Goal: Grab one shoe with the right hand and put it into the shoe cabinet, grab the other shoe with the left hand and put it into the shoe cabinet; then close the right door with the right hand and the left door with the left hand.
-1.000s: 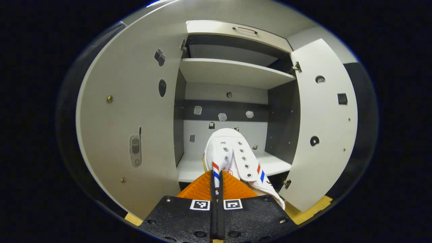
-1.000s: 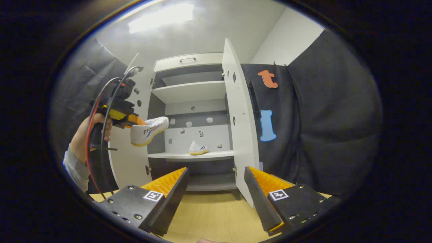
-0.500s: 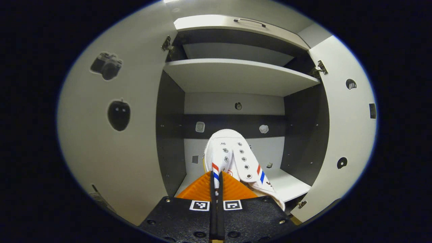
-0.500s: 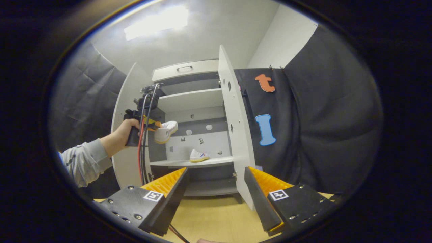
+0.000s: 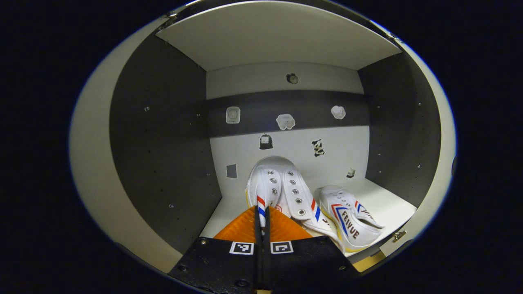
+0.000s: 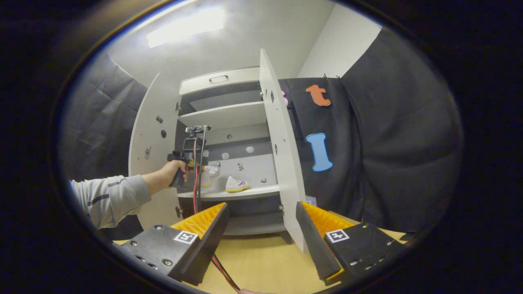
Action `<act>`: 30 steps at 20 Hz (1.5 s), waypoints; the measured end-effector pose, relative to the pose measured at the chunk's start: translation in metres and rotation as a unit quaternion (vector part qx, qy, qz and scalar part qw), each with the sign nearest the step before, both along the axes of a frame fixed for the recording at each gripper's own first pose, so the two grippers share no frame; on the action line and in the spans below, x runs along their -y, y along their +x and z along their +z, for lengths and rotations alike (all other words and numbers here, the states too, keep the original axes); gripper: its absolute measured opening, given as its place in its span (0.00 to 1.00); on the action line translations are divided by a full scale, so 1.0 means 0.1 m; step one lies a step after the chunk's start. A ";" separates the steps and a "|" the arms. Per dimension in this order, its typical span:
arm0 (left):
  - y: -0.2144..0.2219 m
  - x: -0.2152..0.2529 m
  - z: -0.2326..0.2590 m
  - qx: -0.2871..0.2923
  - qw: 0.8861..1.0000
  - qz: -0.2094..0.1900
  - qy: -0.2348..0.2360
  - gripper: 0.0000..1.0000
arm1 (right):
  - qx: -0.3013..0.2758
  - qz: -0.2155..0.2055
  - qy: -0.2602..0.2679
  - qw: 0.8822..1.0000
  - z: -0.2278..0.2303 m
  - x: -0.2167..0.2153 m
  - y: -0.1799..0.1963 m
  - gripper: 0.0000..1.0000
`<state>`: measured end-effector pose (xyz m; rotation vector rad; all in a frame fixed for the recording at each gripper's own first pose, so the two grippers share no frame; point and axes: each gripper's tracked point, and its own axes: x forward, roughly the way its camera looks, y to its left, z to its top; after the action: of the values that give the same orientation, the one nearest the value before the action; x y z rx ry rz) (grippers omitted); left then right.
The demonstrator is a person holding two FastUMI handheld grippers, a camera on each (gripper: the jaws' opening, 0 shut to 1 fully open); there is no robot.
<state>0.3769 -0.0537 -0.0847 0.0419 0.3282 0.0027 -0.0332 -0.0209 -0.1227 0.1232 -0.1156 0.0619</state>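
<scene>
White canvas shoe (image 5: 271,185) is hanging clamped in the left gripper (image 5: 261,222), inside the shoe cabinet (image 5: 163,134) above its lower shelf (image 5: 388,204). Best lowered sole-flat left of the placed shoe (image 5: 349,216) before releasing. The right gripper view is showing both doors open and the right gripper (image 6: 261,232), jaws apart, holding nothing.

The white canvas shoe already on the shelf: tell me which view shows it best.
The left gripper view. The white canvas shoe with red and blue stripes lies close and large on the white cabinet shelf, right of the shoe that the left hand-held gripper holds. The right gripper view shows it small and far off.
</scene>
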 end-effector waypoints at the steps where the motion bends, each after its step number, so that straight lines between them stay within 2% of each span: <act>1: 0.05 -0.01 -0.09 -0.008 1.000 0.004 -0.001 0.01 | 0.000 -0.004 0.003 1.000 0.00 0.04 0.01 0.98; 6: 0.26 0.05 -0.35 -0.021 0.999 0.001 -0.025 0.01 | 0.002 0.003 0.018 1.000 -0.02 0.04 0.04 0.98; 8: 0.29 0.06 -0.47 -0.031 0.999 -0.002 -0.019 0.02 | 0.003 0.003 0.012 1.000 -0.03 0.03 0.05 1.00; 9: 0.31 0.08 -0.48 -0.028 0.999 -0.004 -0.030 0.04 | 0.002 0.003 0.007 1.000 -0.04 0.03 0.06 1.00; 10: 0.32 0.08 -0.42 -0.018 0.999 0.002 -0.045 0.11 | 0.000 0.002 0.003 1.000 -0.06 0.01 0.07 1.00; 11: 0.32 -0.01 -0.36 -0.005 0.999 0.022 -0.041 0.17 | -0.004 0.004 0.001 1.000 -0.07 -0.02 0.08 1.00; 12: 0.34 -0.06 -0.29 0.004 0.999 0.021 -0.026 0.20 | -0.006 0.007 -0.002 1.000 -0.09 -0.05 0.08 0.97; 13: 0.25 0.05 -0.26 0.002 1.000 0.002 -0.022 0.19 | -0.008 0.008 -0.005 1.000 -0.10 -0.06 0.09 0.97; 16: 0.08 0.21 -0.16 0.000 1.000 -0.020 -0.001 0.89 | -0.007 -0.004 -0.014 1.000 -0.09 -0.03 0.08 1.00; 17: 0.01 0.20 -0.11 0.006 1.000 -0.015 0.012 0.94 | -0.006 -0.007 -0.015 1.000 -0.07 -0.03 0.07 0.97; 18: -0.05 0.20 -0.03 0.017 1.000 -0.006 0.021 0.98 | -0.005 -0.007 -0.016 1.000 -0.06 -0.04 0.05 1.00; 21: -0.41 0.31 0.06 0.002 1.000 -0.013 0.017 0.99 | -0.002 -0.009 -0.021 1.000 -0.01 -0.06 0.01 1.00; 23: -0.64 0.29 0.27 0.026 0.999 -0.017 0.023 0.99 | 0.001 -0.010 -0.027 1.000 0.00 -0.07 -0.02 0.97; 24: -0.77 0.34 0.36 0.040 0.998 -0.034 0.016 0.99 | 0.001 -0.011 -0.024 1.000 0.02 -0.06 -0.04 1.00; 26: -1.16 0.54 0.42 0.046 0.994 -0.096 -0.009 0.99 | -0.008 0.004 -0.018 1.000 -0.03 -0.12 -0.04 1.00; 30: -1.94 0.46 0.46 0.057 0.991 -0.123 -0.005 0.98 | -0.027 -0.008 -0.012 1.000 -0.12 -0.03 0.03 1.00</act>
<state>0.1827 -0.0993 -0.0391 0.0717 0.2063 -0.2408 -0.0303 -0.0179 -0.1342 0.0997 -0.0626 0.0437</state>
